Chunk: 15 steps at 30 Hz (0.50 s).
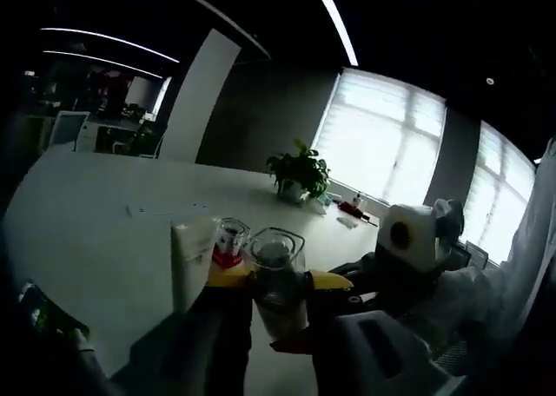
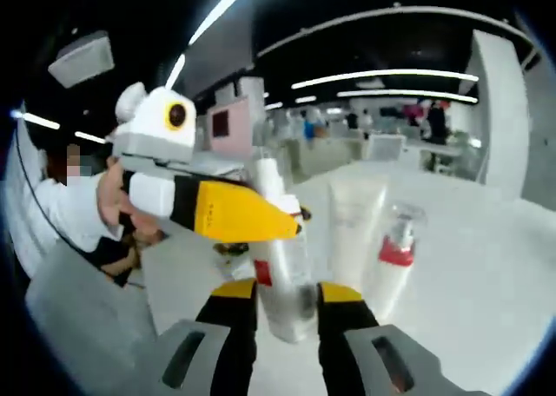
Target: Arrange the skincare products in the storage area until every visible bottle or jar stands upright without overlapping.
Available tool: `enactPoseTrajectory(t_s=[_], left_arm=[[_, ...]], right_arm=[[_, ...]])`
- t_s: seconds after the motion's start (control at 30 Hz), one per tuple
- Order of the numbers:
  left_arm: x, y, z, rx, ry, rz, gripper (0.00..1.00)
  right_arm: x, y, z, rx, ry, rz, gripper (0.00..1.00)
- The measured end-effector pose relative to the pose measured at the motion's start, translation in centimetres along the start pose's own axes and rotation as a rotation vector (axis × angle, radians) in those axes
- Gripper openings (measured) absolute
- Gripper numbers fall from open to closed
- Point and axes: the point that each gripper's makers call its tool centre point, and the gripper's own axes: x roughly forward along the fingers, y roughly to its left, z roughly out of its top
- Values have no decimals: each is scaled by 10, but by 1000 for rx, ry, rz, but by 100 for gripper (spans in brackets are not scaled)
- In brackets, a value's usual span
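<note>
Upright clear bottle (image 2: 287, 274) — right hand-held gripper (image 2: 278, 302) clasps it.

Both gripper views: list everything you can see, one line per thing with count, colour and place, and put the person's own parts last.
Clear bottle: one, see-through, upright between the right gripper's jaws, nearest of the three products.
White tube: one, white, standing just behind the clear bottle.
Red-collared bottle: one, clear with a red band, beside the white tube.
Table: one, white, under all the products.
Potted plant: one, green leaves, far side of the table near the windows.
Small items: a few, one red, on the table past the plant; too small to name.
Right gripper: one, black and yellow, jaws on either side of the clear bottle.
Left gripper: one, yellow, white and black, tips at the clear bottle.
Sleeve: one, white, behind the left gripper.
</note>
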Motion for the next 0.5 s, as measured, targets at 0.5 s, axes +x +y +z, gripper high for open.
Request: enactPoseTrajectory(t_s=[0.5], left_arm=[[17, -5, -2, -45, 34, 80, 19]], right_arm=[[-7, -25, -5, -365, 123, -279, 18]])
